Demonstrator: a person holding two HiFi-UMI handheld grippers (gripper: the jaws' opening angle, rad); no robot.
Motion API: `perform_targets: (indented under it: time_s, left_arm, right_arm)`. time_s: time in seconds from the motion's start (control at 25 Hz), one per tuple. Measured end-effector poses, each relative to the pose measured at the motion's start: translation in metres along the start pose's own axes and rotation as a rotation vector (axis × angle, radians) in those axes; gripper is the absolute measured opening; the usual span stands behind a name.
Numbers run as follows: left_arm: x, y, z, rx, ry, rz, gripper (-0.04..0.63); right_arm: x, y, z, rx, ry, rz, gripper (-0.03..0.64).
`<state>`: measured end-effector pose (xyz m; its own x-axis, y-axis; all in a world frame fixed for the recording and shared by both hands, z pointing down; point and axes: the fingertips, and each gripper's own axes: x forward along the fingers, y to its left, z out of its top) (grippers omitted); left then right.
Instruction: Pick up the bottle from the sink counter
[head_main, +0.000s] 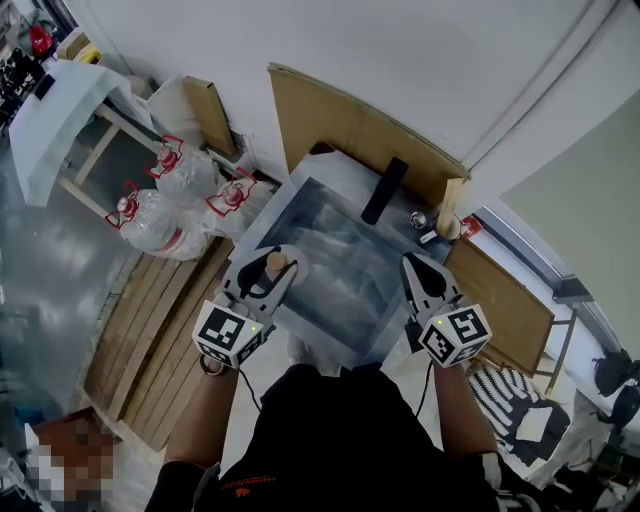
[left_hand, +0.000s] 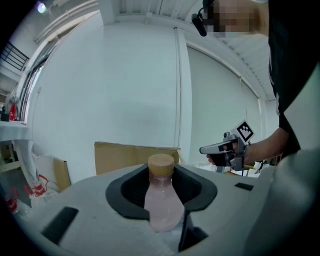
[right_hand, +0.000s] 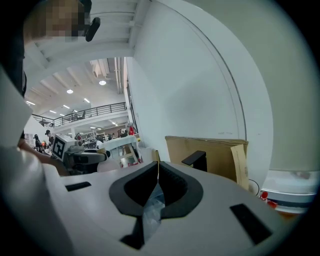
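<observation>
A small pink bottle with a tan round cap stands upright between the dark pads of my left gripper, which is shut on it. In the head view the bottle cap shows in the left gripper, held over the near left edge of the steel sink. My right gripper hangs over the sink's near right edge. Its jaw tips meet with nothing held, as the right gripper view shows. The left gripper view also catches the right gripper in a hand, off to the side.
A black faucet rises at the sink's back. Brown cardboard leans on the wall behind it. Small items stand on the counter's back right corner. Large water jugs and a wooden pallet lie on the left.
</observation>
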<state>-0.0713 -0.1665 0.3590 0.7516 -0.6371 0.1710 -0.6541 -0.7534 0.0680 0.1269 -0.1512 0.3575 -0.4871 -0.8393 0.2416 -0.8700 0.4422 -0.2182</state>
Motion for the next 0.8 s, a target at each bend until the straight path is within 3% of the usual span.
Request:
perform_targets:
  time_s: [0.6,0.8]
  left_arm:
    - [-0.0043,-0.0053,-0.0085,-0.045,0.020,0.009,0.147]
    - [-0.0032,-0.0014,-0.0079,-0.012,0.007,0.011,0.147]
  right_arm:
    - [-0.0092,-0.0059,-0.0080,0.015,0.012,-0.015,0.000]
    - [-0.0073,-0.0032,-0.0079,0.009,0.010,-0.010,0.000]
